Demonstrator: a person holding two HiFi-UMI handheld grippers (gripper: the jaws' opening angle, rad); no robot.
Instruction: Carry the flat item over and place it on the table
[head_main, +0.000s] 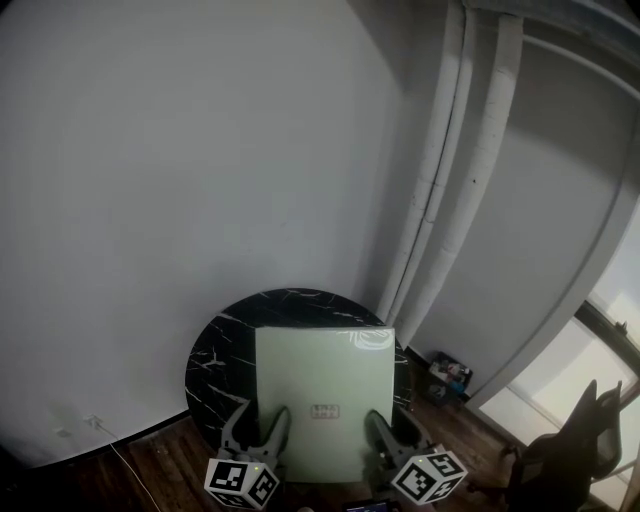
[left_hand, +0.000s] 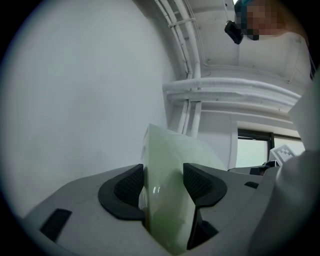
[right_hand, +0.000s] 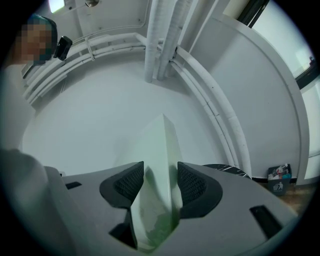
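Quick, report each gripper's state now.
Left gripper: shut on the flat pale green box.
Right gripper: shut on the same box.

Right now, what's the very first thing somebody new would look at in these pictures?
The big pale green flat board low in the middle of the head view grabs the eye first. The left hand-held gripper and the right hand-held gripper each clamp its near edge. Behind it shows a round black table with white veins, and white pipes climb the wall on the right.

Left hand-held gripper, right hand-held gripper — both clamped
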